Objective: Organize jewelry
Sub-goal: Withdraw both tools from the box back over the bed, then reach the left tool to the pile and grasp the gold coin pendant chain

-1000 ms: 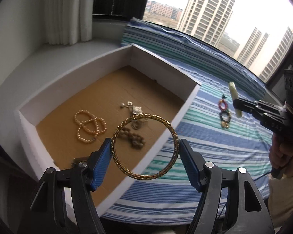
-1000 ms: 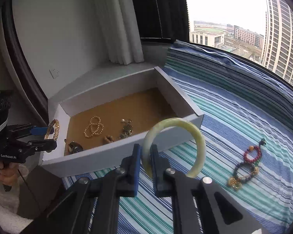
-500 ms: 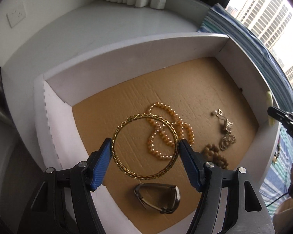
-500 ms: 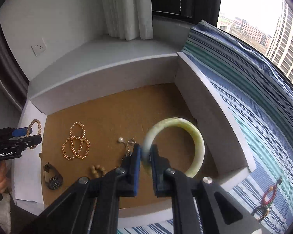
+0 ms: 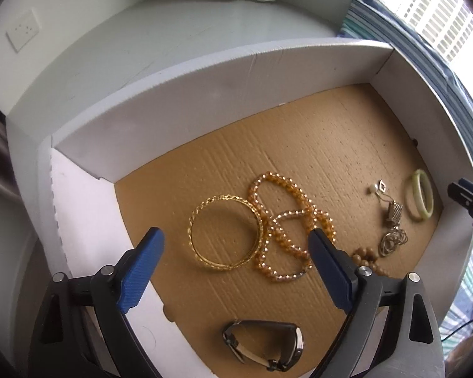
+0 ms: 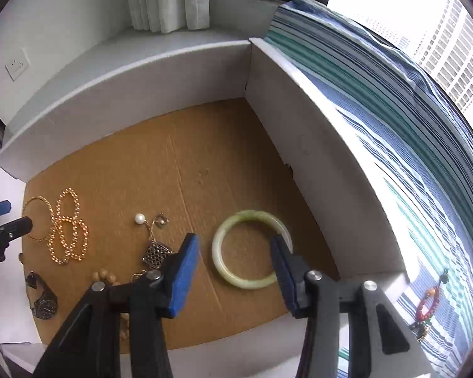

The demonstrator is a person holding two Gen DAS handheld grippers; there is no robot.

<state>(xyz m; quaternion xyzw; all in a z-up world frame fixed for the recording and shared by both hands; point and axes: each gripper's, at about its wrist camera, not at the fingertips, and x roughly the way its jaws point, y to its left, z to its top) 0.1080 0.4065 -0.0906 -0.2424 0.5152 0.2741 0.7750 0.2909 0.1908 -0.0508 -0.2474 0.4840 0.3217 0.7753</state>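
Jewelry lies loose in the box [image 5: 205,72]: my left claw [image 5: 236,258] and right claw [image 6: 233,261] are opening, both empty. Lifting carelessly could hook the gold bangle [image 5: 225,233] or jade bangle [image 6: 252,249].

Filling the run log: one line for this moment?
left gripper: opening, gold bangle lying in box | right gripper: opening, jade bangle lying in box

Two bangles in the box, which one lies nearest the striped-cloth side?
The pale green jade bangle, lying flat by the box wall that borders the striped cloth. The gold bangle lies at the opposite end, against the bead strand.
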